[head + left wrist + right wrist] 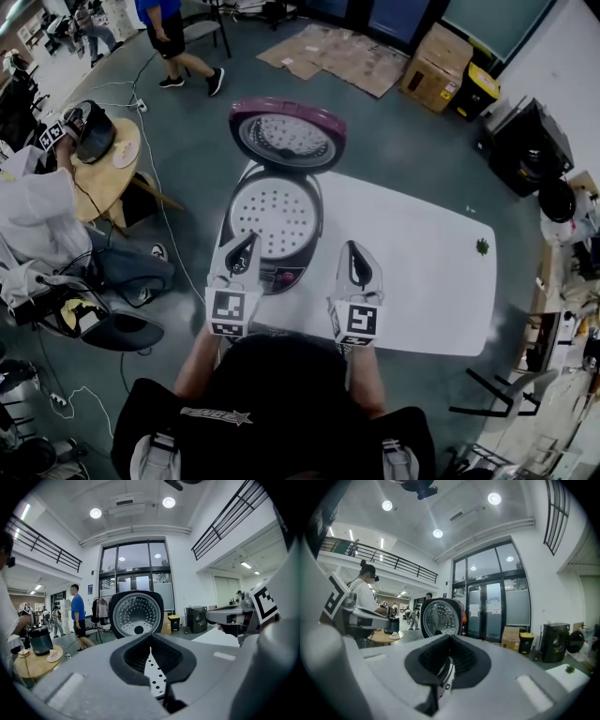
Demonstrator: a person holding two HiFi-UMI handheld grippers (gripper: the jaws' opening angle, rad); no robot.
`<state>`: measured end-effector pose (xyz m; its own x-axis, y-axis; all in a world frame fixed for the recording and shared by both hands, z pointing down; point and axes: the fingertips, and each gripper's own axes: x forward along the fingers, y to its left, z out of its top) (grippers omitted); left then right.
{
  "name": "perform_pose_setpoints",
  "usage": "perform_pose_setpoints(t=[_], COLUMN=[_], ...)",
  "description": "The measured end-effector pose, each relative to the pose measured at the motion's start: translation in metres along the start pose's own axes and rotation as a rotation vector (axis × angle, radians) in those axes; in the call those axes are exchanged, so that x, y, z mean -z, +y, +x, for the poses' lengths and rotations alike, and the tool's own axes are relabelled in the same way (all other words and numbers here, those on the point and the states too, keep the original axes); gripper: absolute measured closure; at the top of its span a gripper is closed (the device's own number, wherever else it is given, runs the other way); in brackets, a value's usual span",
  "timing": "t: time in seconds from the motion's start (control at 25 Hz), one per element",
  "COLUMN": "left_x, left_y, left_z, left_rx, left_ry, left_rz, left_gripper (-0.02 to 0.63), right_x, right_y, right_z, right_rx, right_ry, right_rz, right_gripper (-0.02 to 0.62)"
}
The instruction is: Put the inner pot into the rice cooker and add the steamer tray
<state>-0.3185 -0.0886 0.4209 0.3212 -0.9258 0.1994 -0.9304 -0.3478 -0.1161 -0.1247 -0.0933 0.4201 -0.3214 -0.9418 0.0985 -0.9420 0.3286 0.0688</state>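
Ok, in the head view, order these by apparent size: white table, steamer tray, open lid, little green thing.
Largest: white table
Then steamer tray and open lid, too alike to rank
Smallest: little green thing

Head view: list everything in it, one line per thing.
rice cooker: one, white with purple lid raised, table's left end
steamer tray: one, white, perforated, inside the cooker
table: one, white, centre
small plant-like thing: one, green, table's right end
round side table: one, wooden, left
cardboard: flattened sheets plus a box, brown, floor at top
bystander: one, blue top, top left
left tool: one, white, shut, over the cooker's front
right tool: one, white, shut, over the table beside the cooker
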Motion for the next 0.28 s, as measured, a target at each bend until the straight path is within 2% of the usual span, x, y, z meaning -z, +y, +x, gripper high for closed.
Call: perform_pose_setpoints(t=[0.28], left_x=[0.0017], left_y=[0.0015], left_z=[-0.001], left_rx=[-0.005], left_ry=[0.002], left_rz=[0.003], left_gripper=[0.591], right_x=[0.001], right_y=[0.0004], right_z=[0.0], right_rx=[0.0], right_ry=[0.001], right_rz=[0.0], right_gripper=[0.589])
